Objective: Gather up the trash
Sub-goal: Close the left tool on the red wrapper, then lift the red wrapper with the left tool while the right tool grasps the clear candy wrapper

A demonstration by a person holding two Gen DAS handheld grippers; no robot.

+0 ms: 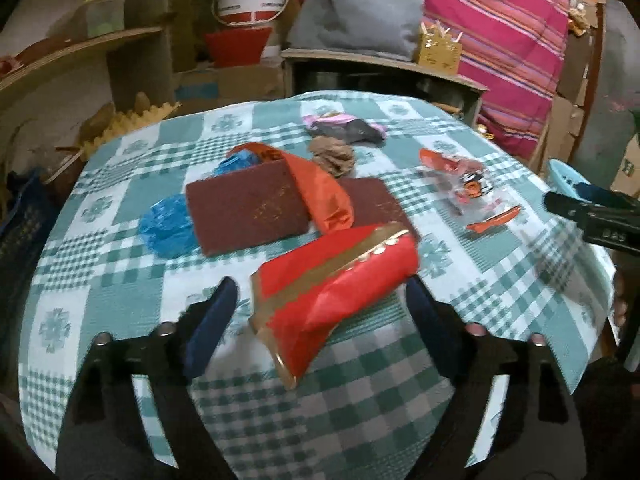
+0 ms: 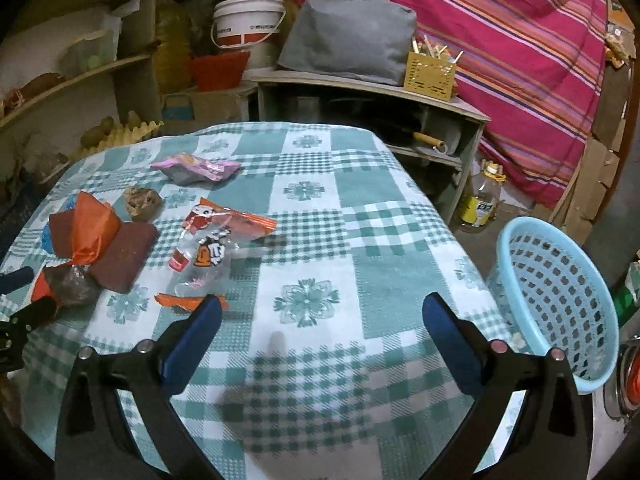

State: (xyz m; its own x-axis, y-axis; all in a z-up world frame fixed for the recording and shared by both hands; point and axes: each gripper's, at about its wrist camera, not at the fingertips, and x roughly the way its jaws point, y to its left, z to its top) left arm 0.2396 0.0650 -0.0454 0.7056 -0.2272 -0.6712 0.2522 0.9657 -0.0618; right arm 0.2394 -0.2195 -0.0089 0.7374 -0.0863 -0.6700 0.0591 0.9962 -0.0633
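A red and gold foil wrapper (image 1: pixel 336 292) lies on the checked tablecloth (image 1: pixel 120 208) between the wide-open fingers of my left gripper (image 1: pixel 320 292), which is empty. Behind it lie two maroon pads (image 1: pixel 248 212), an orange wrapper (image 1: pixel 320 188), blue plastic (image 1: pixel 168 228), a brown crumple (image 1: pixel 332 156), a pink and grey packet (image 1: pixel 344 126) and a clear orange-printed bag (image 1: pixel 468 188). My right gripper (image 2: pixel 320 316) is open and empty over bare cloth; the clear bag (image 2: pixel 216 240) and an orange scrap (image 2: pixel 184 300) lie by its left finger.
A light blue perforated basket (image 2: pixel 556 300) stands off the table's right edge. Behind the table are a low shelf (image 2: pixel 372 88) with a grey cushion (image 2: pixel 348 36) and yellow box (image 2: pixel 430 72), a white bucket (image 2: pixel 246 20), and a bottle (image 2: pixel 482 196) on the floor.
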